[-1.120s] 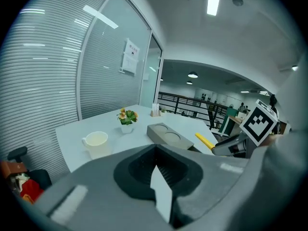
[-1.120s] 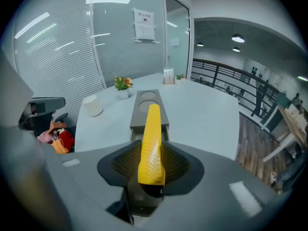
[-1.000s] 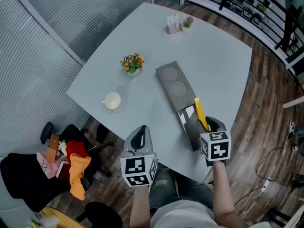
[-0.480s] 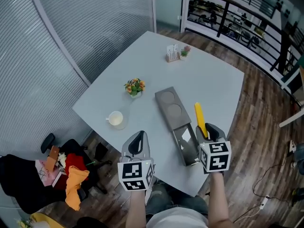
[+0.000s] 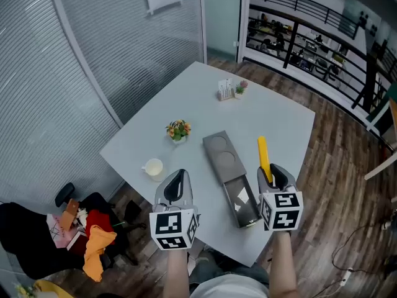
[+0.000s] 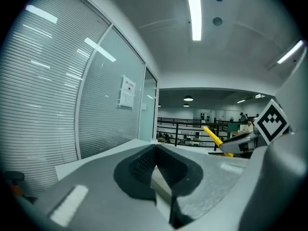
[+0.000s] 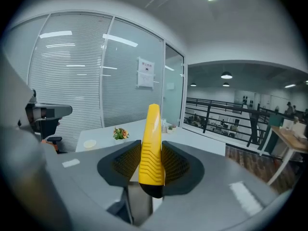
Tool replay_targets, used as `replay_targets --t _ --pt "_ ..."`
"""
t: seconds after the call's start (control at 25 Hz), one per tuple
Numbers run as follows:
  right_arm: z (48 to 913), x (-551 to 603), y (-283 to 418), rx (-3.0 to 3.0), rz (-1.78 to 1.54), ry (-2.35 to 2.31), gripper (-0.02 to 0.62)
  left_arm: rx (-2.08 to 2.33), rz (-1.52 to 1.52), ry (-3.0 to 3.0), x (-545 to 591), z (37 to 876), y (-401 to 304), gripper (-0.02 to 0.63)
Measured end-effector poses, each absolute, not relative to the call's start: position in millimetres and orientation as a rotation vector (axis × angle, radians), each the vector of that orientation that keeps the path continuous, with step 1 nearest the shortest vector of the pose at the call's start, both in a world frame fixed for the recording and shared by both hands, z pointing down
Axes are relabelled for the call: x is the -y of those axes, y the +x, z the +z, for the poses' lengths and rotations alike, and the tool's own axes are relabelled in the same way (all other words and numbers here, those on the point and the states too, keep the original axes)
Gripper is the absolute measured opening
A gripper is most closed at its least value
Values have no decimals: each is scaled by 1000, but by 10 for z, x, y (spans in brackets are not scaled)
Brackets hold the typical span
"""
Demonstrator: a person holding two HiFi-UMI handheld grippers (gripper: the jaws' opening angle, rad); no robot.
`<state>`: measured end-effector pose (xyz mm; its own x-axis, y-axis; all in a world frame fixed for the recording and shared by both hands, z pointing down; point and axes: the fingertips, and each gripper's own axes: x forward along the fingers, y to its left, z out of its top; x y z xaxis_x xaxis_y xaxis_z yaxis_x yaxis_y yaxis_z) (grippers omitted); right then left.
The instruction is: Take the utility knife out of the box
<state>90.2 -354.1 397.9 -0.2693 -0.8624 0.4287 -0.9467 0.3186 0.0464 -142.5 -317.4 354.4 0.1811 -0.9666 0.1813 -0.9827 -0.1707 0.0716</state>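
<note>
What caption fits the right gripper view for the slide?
Right gripper clamped on the yellow utility knife, with the table and a flower pot beyond.

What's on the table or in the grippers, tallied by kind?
utility knife: 1
box: 1
cup: 1
flower pot: 2
card stand: 1
Total: 6

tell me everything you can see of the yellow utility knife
The utility knife is a long, slim yellow body, plastic by its look, with ridged lines on its lower part and a black end. No blade shows. The right gripper is shut on the ridged part, holding it out of the grey box, tip pointing away from the person.
</note>
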Motion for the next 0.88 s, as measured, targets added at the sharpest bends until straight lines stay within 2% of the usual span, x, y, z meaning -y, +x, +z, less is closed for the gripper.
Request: replay_targets --t 0.88 --pt "3258 3462 961 2364 123 1763 163 2040 -2 2317 3058 2882 -1474 1"
